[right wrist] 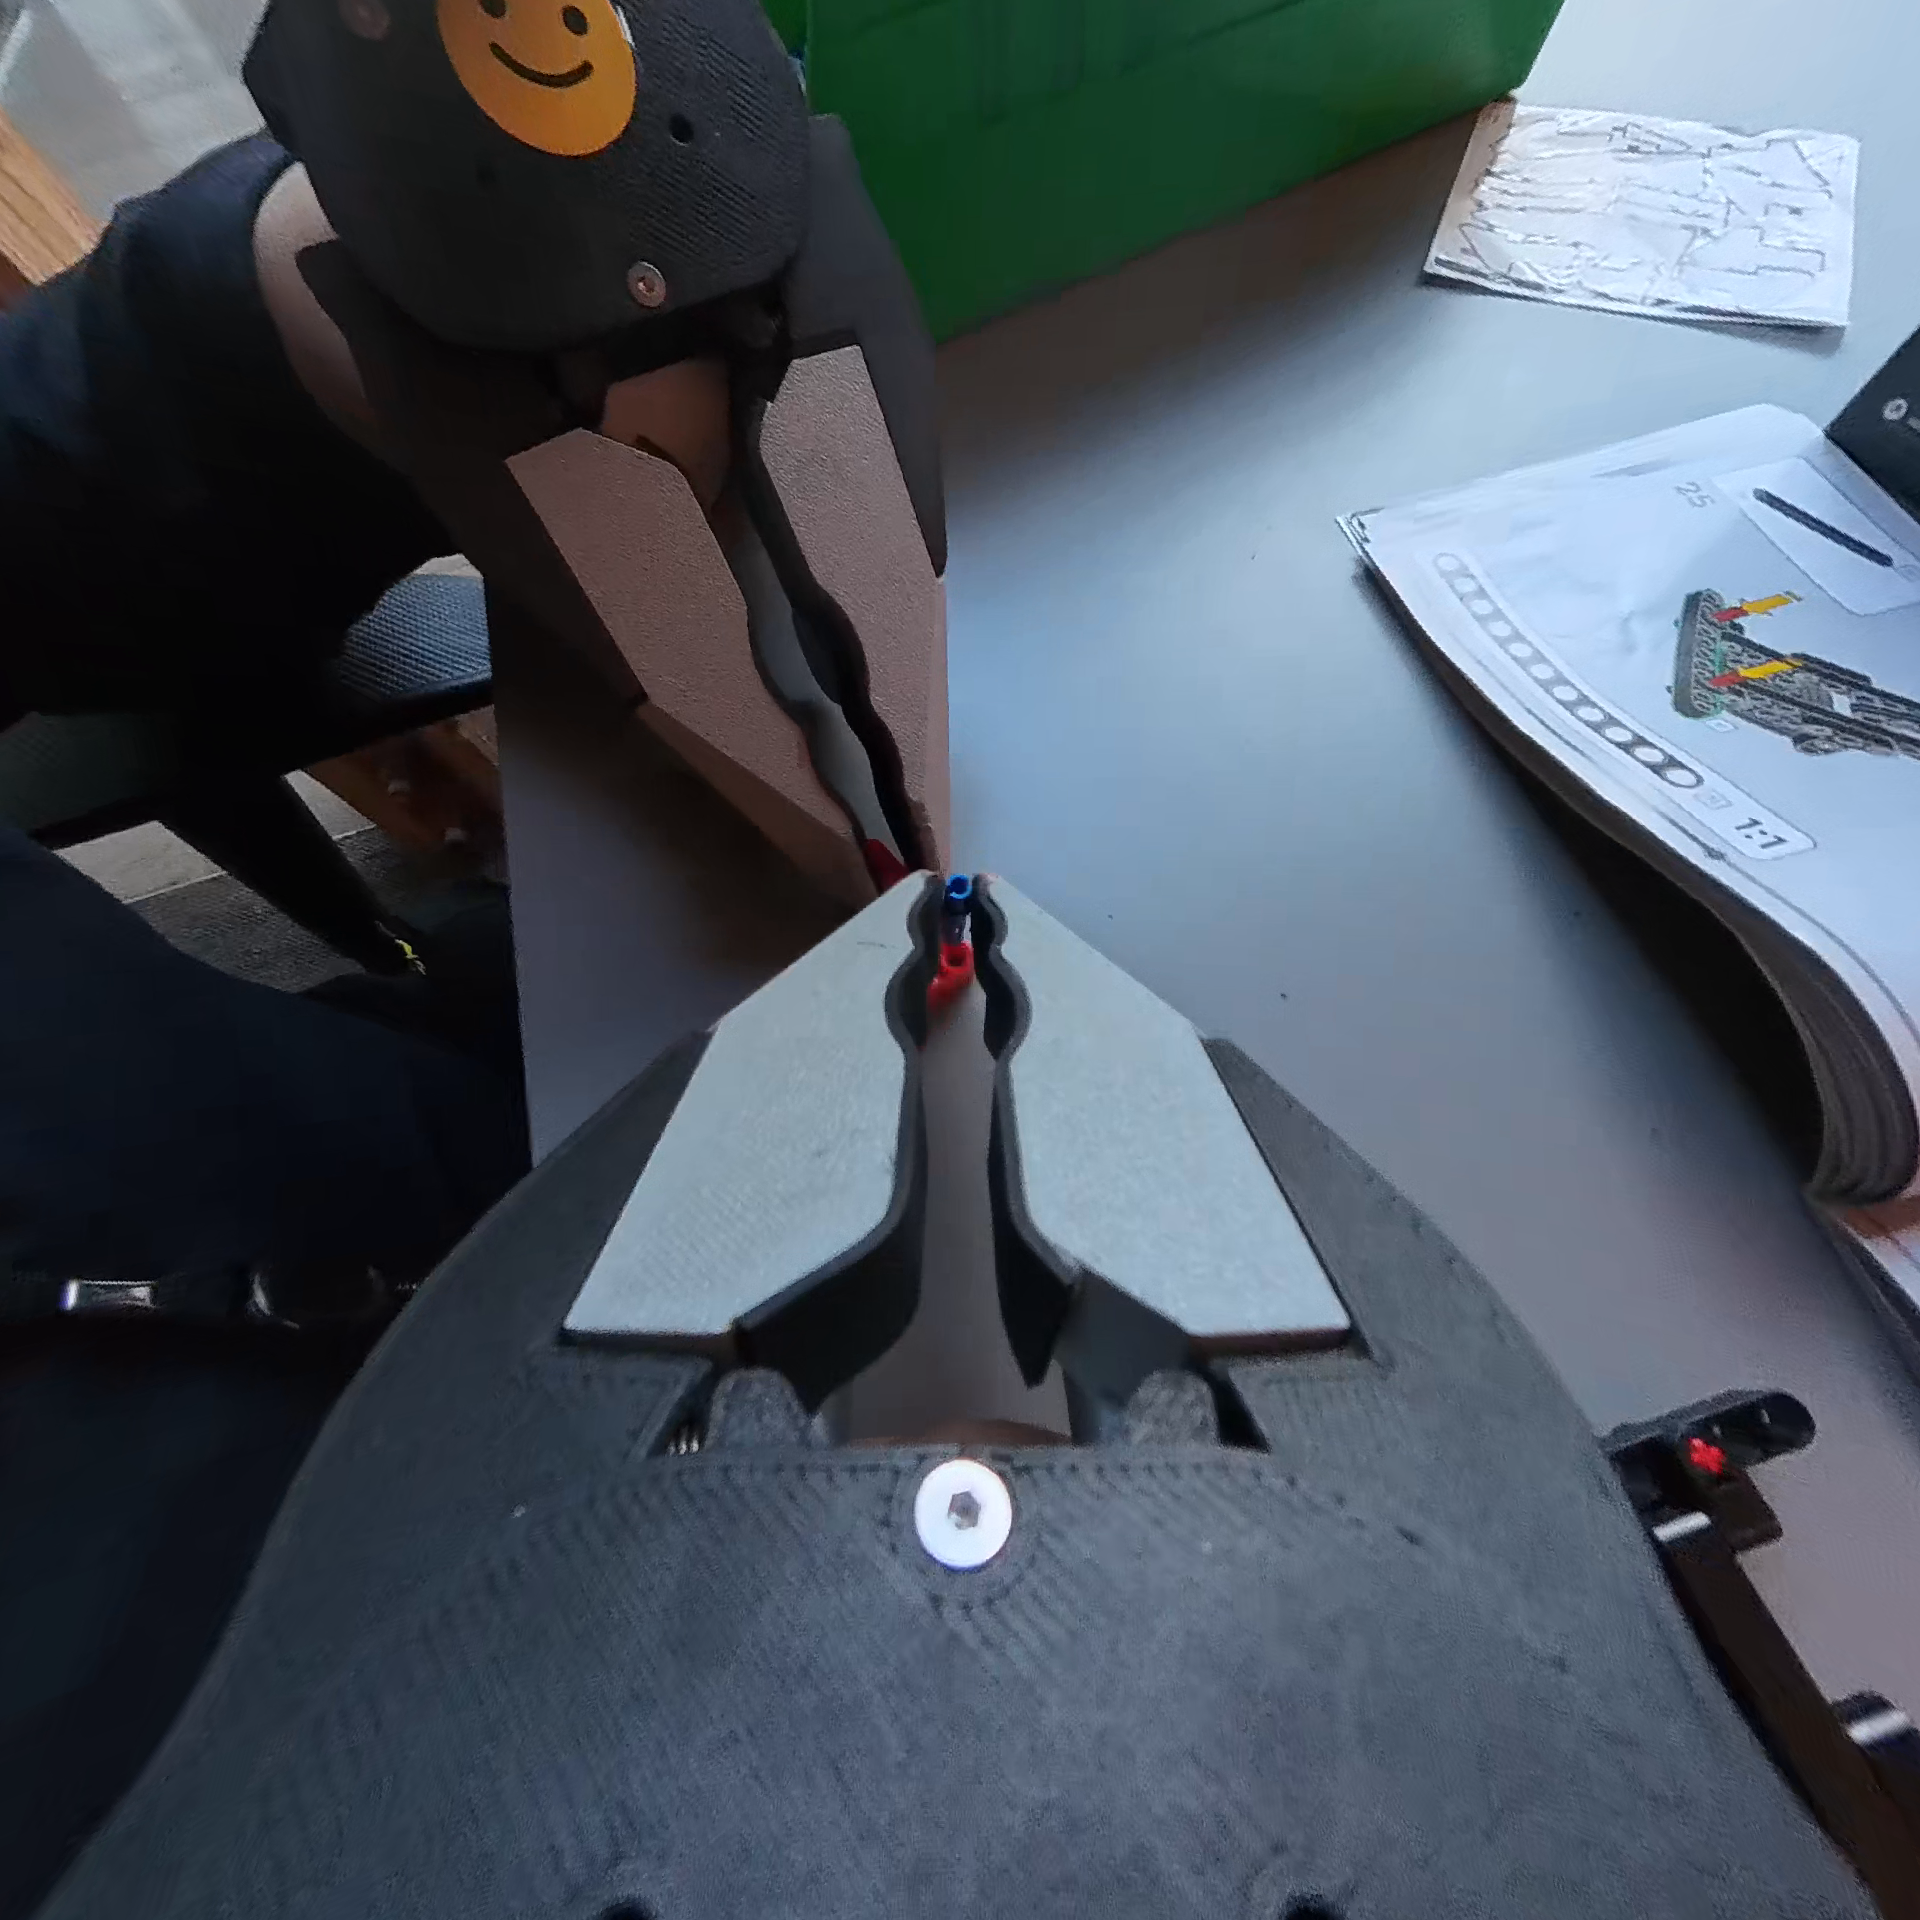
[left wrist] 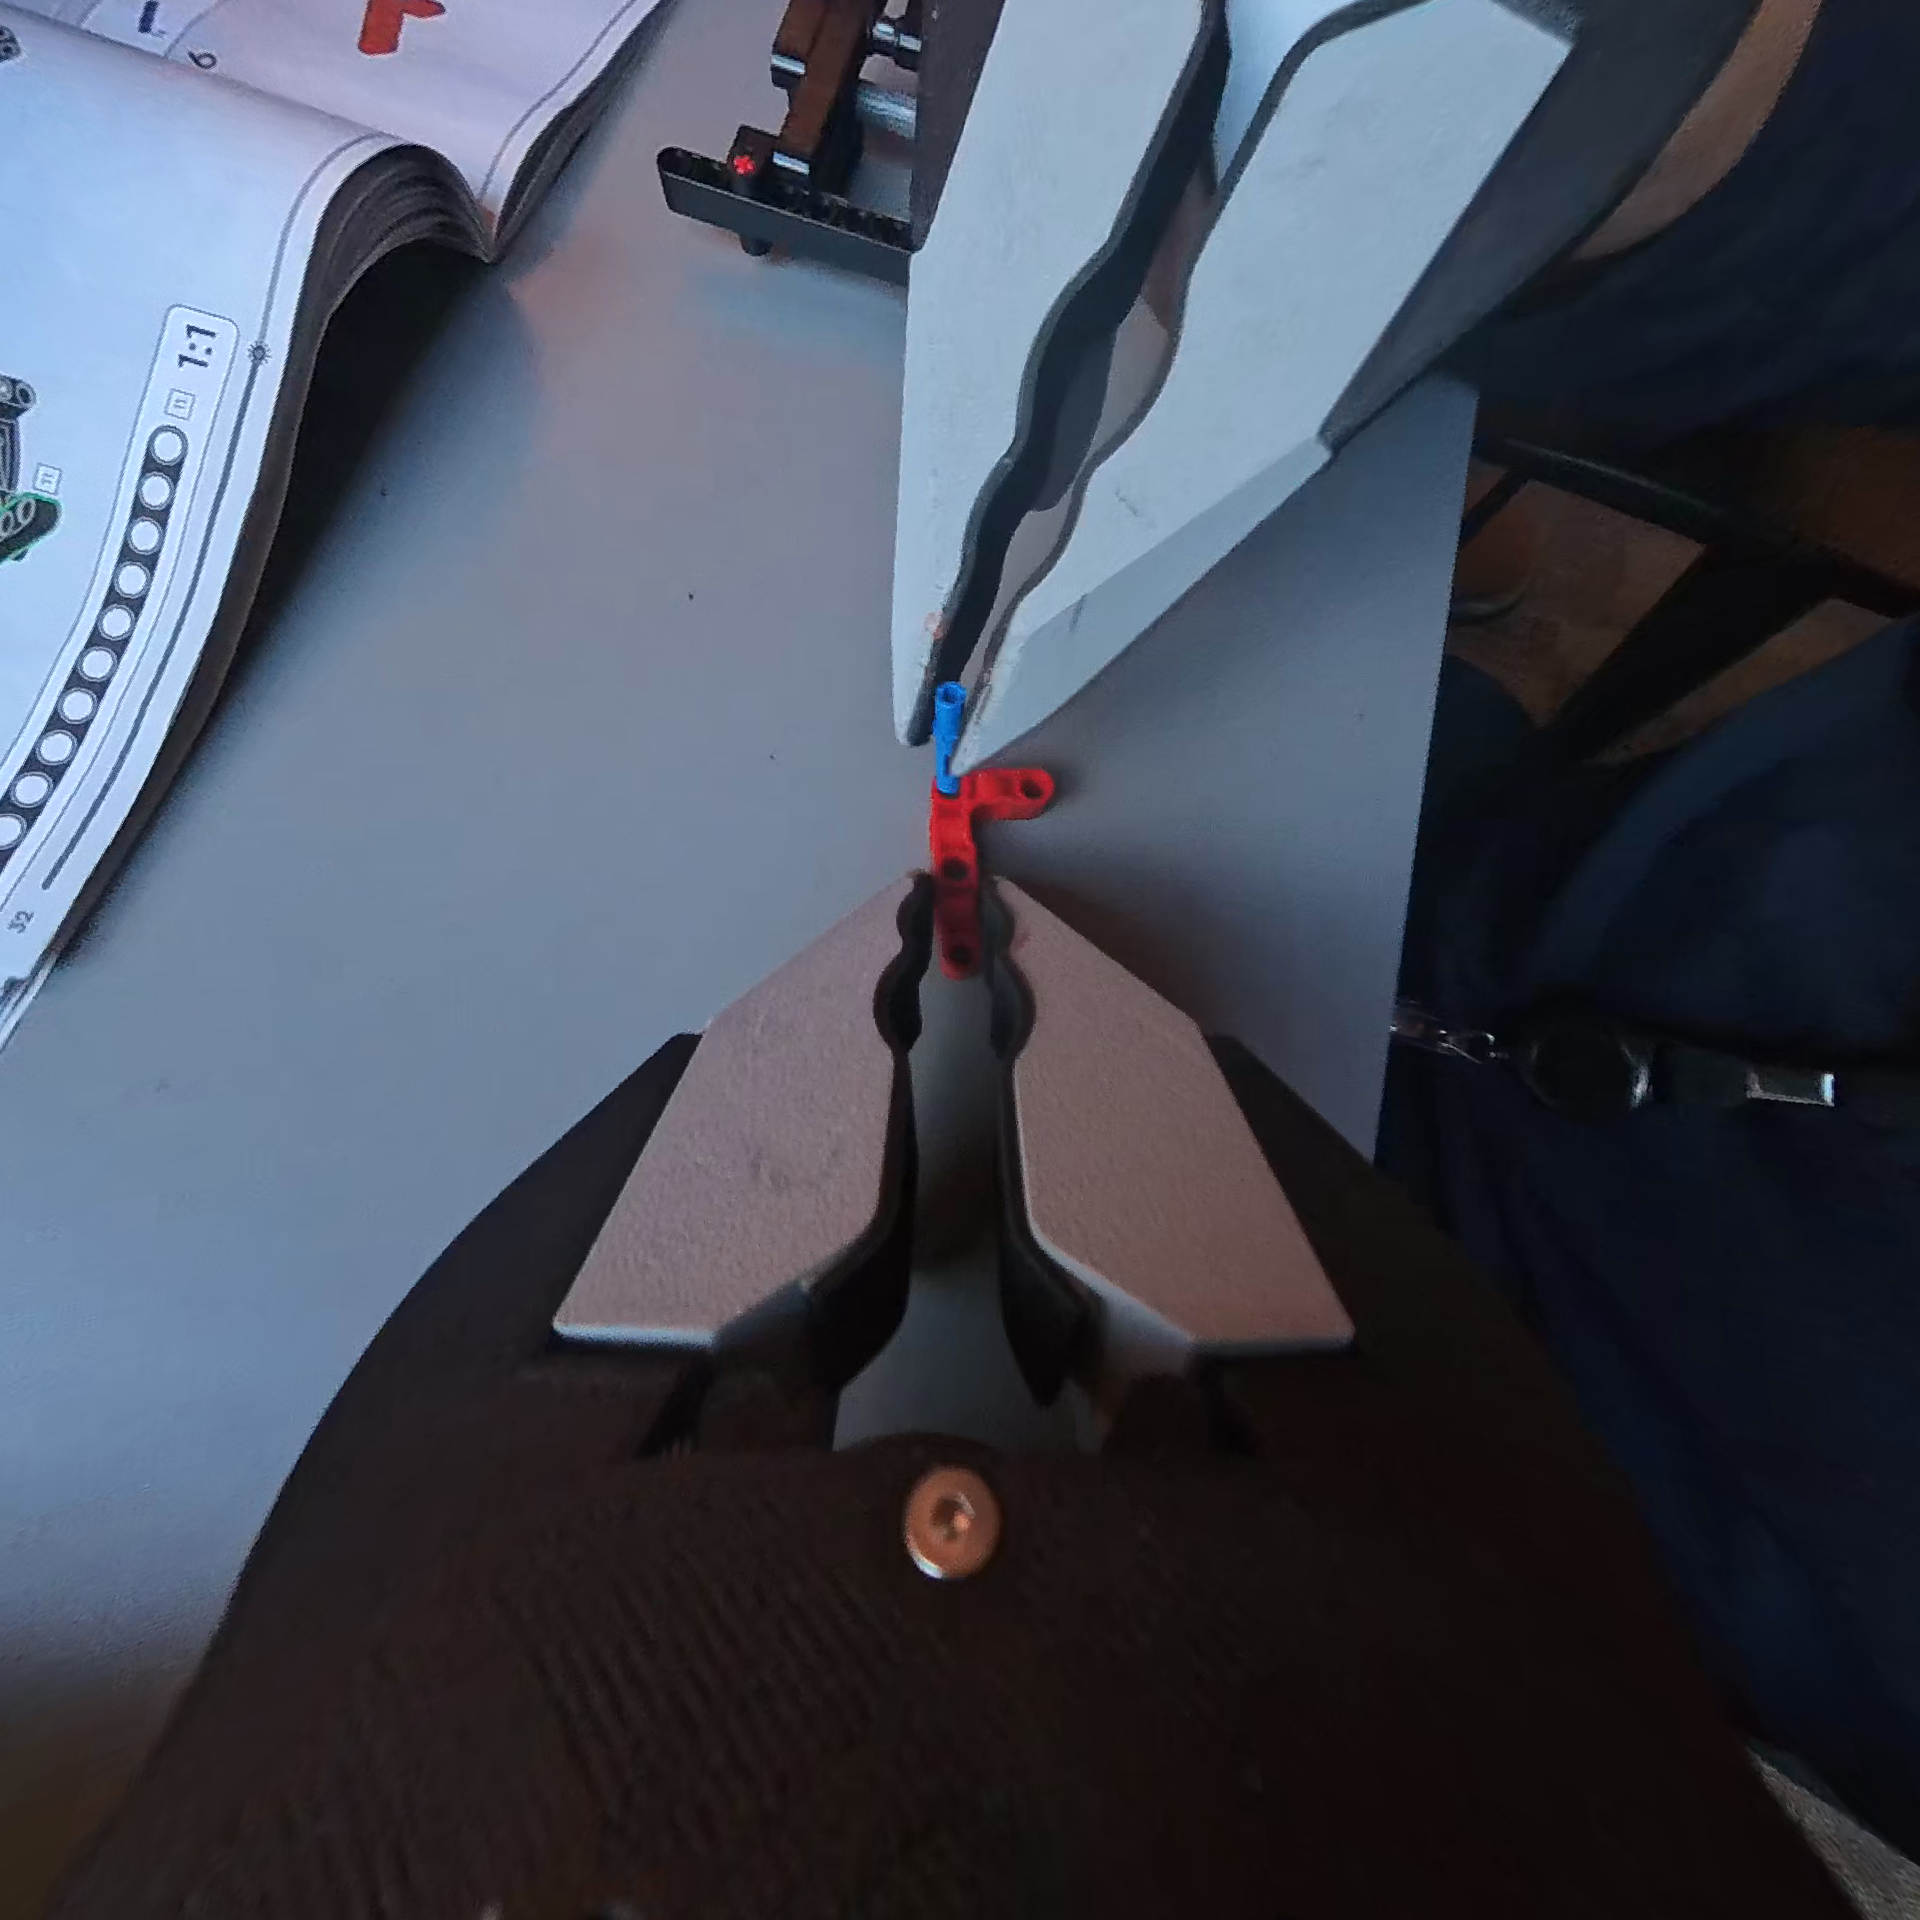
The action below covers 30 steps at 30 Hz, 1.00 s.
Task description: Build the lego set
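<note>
My left gripper (left wrist: 957,885) is shut on the long arm of a red L-shaped lego beam (left wrist: 961,868). My right gripper (right wrist: 957,883) is shut on a small blue pin (right wrist: 956,894). In the left wrist view the right gripper (left wrist: 943,727) comes in from above, and the blue pin (left wrist: 947,732) meets the corner of the red beam. In the right wrist view part of the red beam (right wrist: 951,971) shows between my fingers, and the left gripper (right wrist: 904,842) comes in from the upper left. Both hold their parts above the grey table (left wrist: 520,727) near its edge.
An open instruction booklet (left wrist: 156,364) lies on the table and also shows in the right wrist view (right wrist: 1662,727). A black partly built lego frame (left wrist: 821,177) stands behind the right gripper. A green box (right wrist: 1143,125) and a loose sheet (right wrist: 1652,218) lie farther off. A person's dark clothing (left wrist: 1662,1351) is beyond the table edge. Both grippers' tips are close together, under 4 cm apart.
</note>
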Motion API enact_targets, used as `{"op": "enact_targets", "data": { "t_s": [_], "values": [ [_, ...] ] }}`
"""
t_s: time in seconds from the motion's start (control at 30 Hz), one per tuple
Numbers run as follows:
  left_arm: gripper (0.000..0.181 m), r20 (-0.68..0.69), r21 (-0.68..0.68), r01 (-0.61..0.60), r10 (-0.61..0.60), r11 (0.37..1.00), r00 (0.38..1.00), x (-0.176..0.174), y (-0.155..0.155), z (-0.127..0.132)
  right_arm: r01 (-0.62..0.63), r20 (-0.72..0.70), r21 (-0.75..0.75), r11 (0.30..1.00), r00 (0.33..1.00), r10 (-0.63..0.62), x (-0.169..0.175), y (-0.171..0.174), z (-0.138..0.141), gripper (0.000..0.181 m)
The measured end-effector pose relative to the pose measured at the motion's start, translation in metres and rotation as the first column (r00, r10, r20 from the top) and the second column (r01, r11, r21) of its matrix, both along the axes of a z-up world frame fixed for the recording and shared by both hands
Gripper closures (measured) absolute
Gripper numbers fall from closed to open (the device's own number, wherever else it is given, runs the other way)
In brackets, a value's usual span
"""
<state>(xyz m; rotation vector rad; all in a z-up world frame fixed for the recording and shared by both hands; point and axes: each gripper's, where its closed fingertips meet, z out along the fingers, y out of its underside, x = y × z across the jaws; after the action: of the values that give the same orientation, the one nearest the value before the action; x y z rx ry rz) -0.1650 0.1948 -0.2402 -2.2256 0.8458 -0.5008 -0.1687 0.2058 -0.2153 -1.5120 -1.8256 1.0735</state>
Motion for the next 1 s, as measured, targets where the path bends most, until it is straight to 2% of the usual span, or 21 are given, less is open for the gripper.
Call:
{"op": "enact_targets", "data": {
  "t_s": [0.6,1.0],
  "values": [
    [0.176,0.009,-0.006,-0.001,0.001,1.000,1.000,-0.0001,0.0000,-0.0001,0.006,0.036,0.060,0.998,0.999,-0.008,0.0025,0.0013,-0.0070,0.180],
    [0.176,0.018,-0.014,-0.003,0.003,1.000,1.000,-0.0001,0.0003,-0.0001,-0.046,0.105,0.133,0.990,0.994,0.032,0.0040,0.0001,-0.0088,0.180]
  ]
}}
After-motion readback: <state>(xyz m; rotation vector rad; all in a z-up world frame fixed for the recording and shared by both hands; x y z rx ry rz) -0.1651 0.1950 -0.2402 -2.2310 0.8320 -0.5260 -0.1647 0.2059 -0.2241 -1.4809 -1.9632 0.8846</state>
